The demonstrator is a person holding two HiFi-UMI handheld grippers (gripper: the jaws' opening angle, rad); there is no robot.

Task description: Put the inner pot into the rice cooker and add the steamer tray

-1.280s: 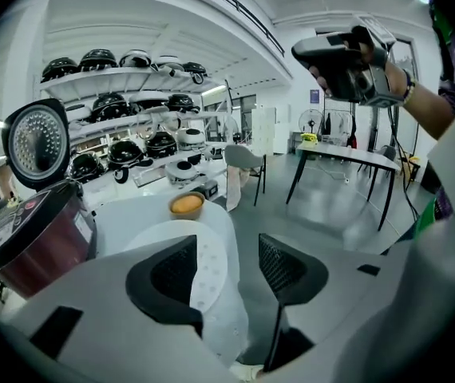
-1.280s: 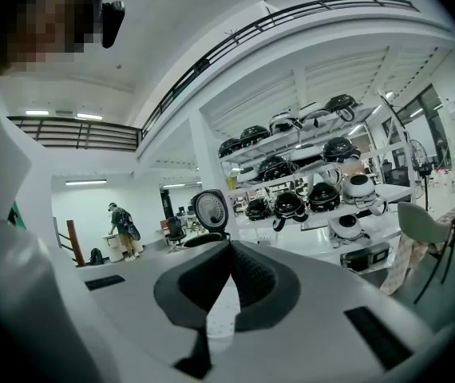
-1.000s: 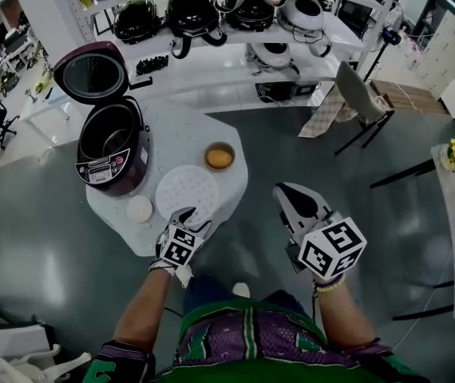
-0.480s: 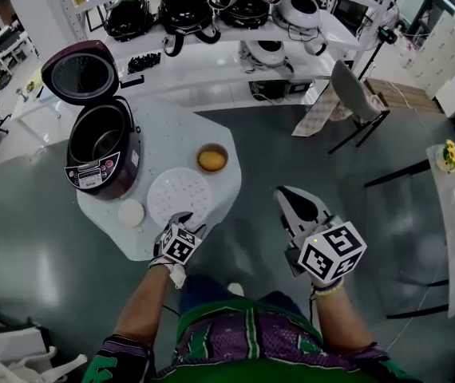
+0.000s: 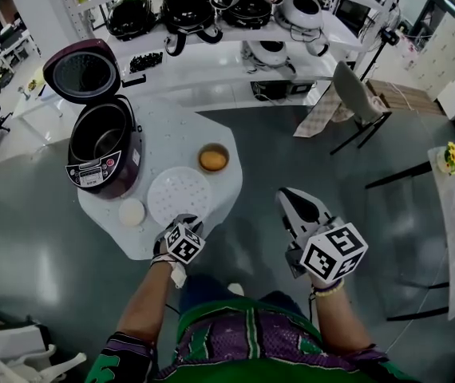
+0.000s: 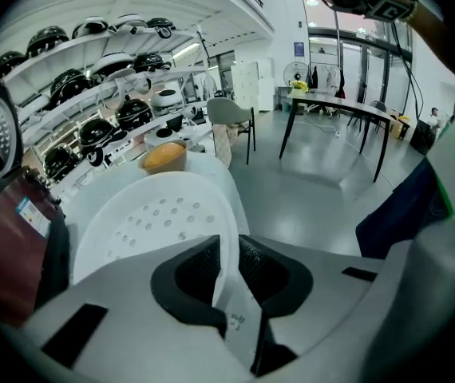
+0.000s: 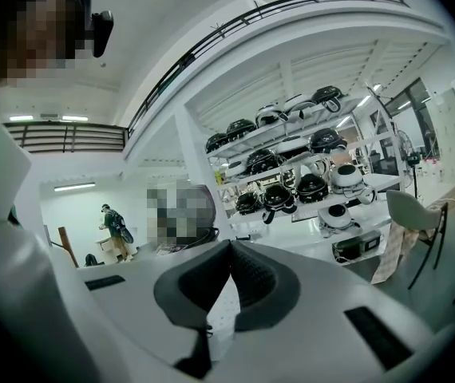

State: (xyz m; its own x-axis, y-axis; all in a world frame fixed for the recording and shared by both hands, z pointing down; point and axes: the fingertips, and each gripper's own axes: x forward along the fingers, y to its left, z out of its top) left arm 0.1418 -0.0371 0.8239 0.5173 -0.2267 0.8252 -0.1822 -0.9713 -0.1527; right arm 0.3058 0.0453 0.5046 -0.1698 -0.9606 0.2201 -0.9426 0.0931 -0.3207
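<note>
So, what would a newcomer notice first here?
The open maroon rice cooker at the far left of the table, lid up, inner pot inside. Then the white perforated steamer tray beside it: the left gripper has just been closing its jaws and now pinches its near rim. The right gripper hangs shut, off the table.

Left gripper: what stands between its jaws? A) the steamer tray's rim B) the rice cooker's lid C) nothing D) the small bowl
A: the left gripper has just been closing its jaws, and the rim of the white perforated steamer tray is pinched between them.
</note>
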